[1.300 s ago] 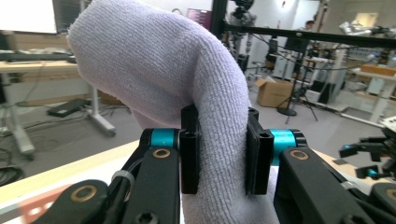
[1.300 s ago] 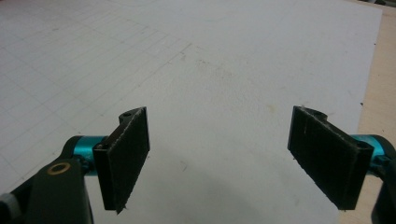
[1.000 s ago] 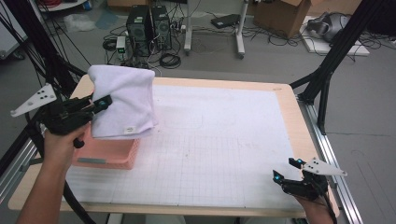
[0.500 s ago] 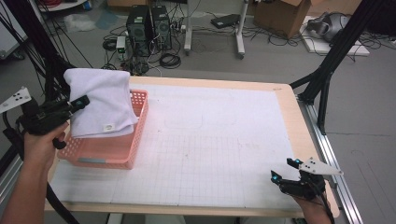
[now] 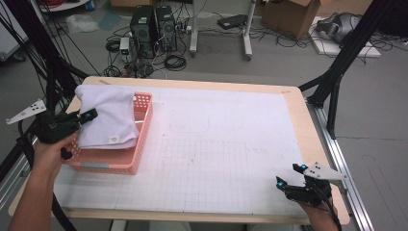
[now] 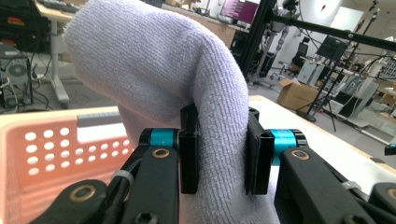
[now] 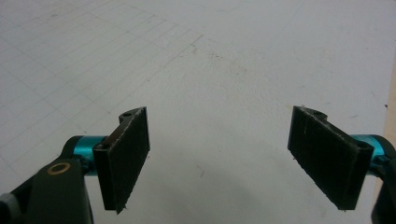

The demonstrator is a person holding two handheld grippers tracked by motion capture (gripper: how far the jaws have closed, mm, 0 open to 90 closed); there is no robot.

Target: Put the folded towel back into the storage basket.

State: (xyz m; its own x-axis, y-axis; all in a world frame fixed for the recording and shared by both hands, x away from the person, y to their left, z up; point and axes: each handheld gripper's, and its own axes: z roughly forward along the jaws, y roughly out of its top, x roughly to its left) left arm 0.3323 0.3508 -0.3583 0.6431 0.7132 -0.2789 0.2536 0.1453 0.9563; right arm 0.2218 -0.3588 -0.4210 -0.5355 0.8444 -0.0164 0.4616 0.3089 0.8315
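Fingers (image 6: 189, 154) of your left gripper (image 5: 86, 116) are clamped on a fold of the white towel (image 5: 106, 115), the cloth bunched between both black pads. Compared with a second ago, you have carried the towel leftward and lower: it now hangs over the pink perforated basket (image 5: 139, 144) at the bench's (image 5: 231, 144) left end, its lower edge draped inside, though whether it touches the basket floor is hidden. That suggests the towel is nearly delivered and only lowering and release remain. Nothing else shows in the basket around the towel. Your right gripper (image 5: 292, 176) rests at the bench's near right corner, fingers (image 7: 126, 158) spread wide and holding nothing.
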